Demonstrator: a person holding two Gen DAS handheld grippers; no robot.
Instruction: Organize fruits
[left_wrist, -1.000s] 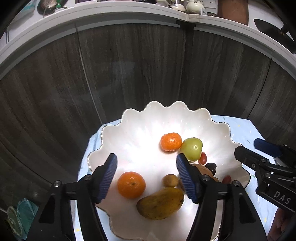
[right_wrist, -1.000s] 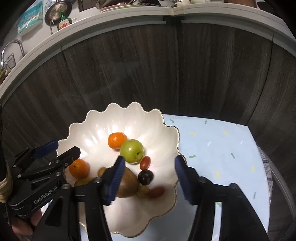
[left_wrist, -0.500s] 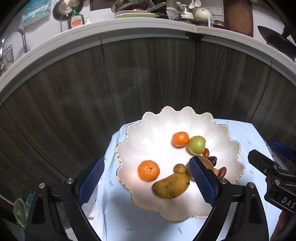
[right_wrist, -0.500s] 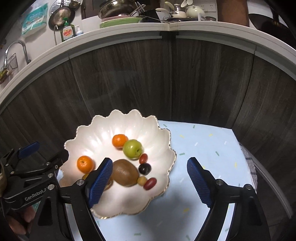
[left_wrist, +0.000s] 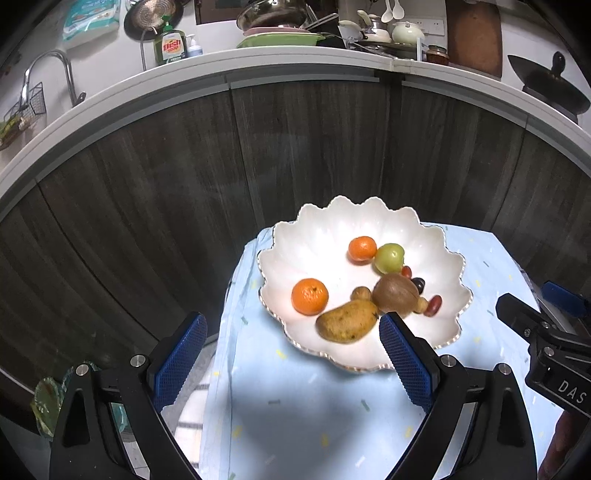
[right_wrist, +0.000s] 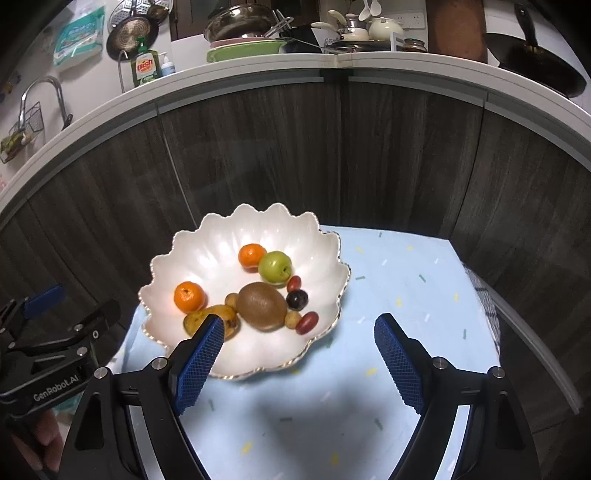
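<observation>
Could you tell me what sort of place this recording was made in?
Very likely a home kitchen: a curved metal tap by a white worktop, a green dish-soap bottle, and stacked pans and plates above dark wood-grain cabinet doors.

**Blue cloth and one bowl**

The surface (right_wrist: 388, 369) wears a pale blue cloth (left_wrist: 295, 406) flecked with small coloured dashes. A white scalloped bowl (right_wrist: 207, 254) with a gilt rim rests directly on the cloth, toward ten o'clock in the right wrist view. The cloth at three o'clock lies bare.
</observation>
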